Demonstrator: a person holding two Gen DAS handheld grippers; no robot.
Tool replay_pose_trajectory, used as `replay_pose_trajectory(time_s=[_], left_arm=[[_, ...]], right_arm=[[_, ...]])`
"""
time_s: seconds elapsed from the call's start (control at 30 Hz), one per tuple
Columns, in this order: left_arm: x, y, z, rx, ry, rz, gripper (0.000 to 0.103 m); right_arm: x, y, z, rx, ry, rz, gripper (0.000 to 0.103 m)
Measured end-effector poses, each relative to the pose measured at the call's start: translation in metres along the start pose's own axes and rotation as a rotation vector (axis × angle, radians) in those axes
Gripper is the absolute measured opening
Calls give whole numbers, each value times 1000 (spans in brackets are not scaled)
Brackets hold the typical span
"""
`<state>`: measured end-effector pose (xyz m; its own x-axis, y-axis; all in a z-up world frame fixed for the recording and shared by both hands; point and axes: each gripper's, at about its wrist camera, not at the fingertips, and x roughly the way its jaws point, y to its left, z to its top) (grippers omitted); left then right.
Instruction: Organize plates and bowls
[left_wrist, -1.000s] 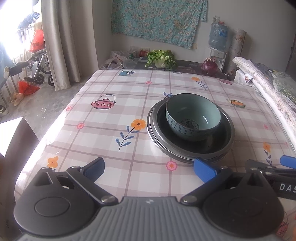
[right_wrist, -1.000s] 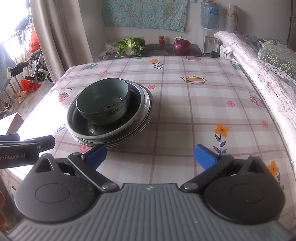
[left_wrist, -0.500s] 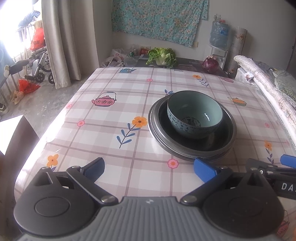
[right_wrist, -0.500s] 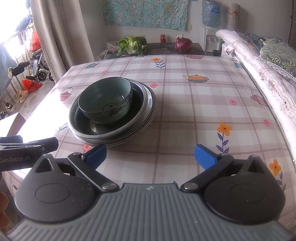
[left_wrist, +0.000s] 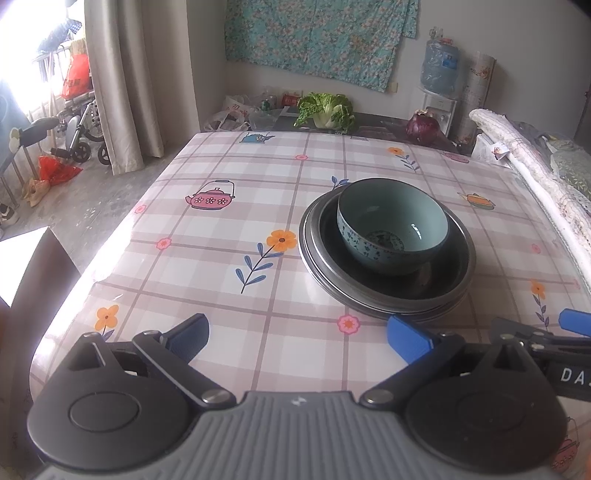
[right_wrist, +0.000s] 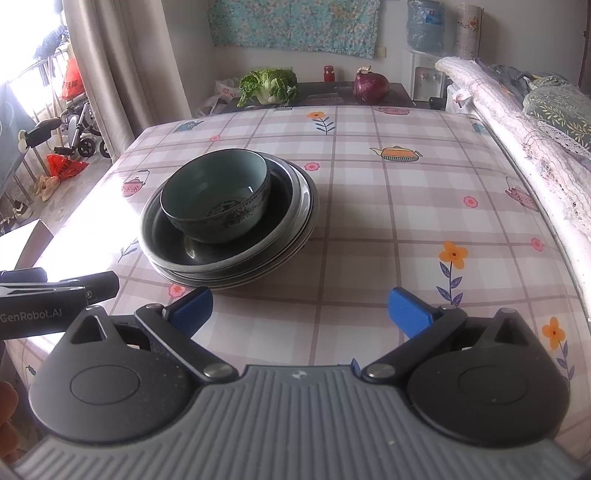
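Observation:
A pale green bowl (left_wrist: 392, 224) with a blue pattern sits inside a stack of dark plates (left_wrist: 384, 295) on the checked tablecloth. It also shows in the right wrist view (right_wrist: 216, 199), on the plates (right_wrist: 236, 273). My left gripper (left_wrist: 297, 334) is open and empty, near the table's front edge, with the stack ahead to the right. My right gripper (right_wrist: 299, 308) is open and empty, with the stack ahead to the left. Each gripper shows at the edge of the other's view.
The table (right_wrist: 388, 206) carries a flower and teapot cloth. A cabbage (right_wrist: 267, 86) and a red onion (right_wrist: 370, 85) lie on a dark cabinet behind it. Rolled bedding (right_wrist: 517, 147) runs along the right edge. A dark chair (left_wrist: 26, 266) stands at the left.
Both grippers have drawn slightly back and tilted up, so the stack sits a little higher in both views. The bowl and plates have not moved.

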<state>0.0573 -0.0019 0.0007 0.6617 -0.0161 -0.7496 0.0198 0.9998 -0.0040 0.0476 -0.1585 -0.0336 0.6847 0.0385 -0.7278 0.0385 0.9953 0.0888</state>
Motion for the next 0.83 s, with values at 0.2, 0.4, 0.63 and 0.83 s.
replay_pose_trajectory(time_s=[0.2,0.4,0.63,0.83], left_arm=[[0,0,0,2,0,1,103],[0,0,0,1,1,2,103],[0,0,-2,2,2,10,103],[-1,0,-2,2,4,15,103]], right_arm=[[0,0,-1,2,-1,2,102],[1,0,0,2,-1,4,102],[2,0,-2,7,3,8,102],[2,1,-2,9,5,11,102]])
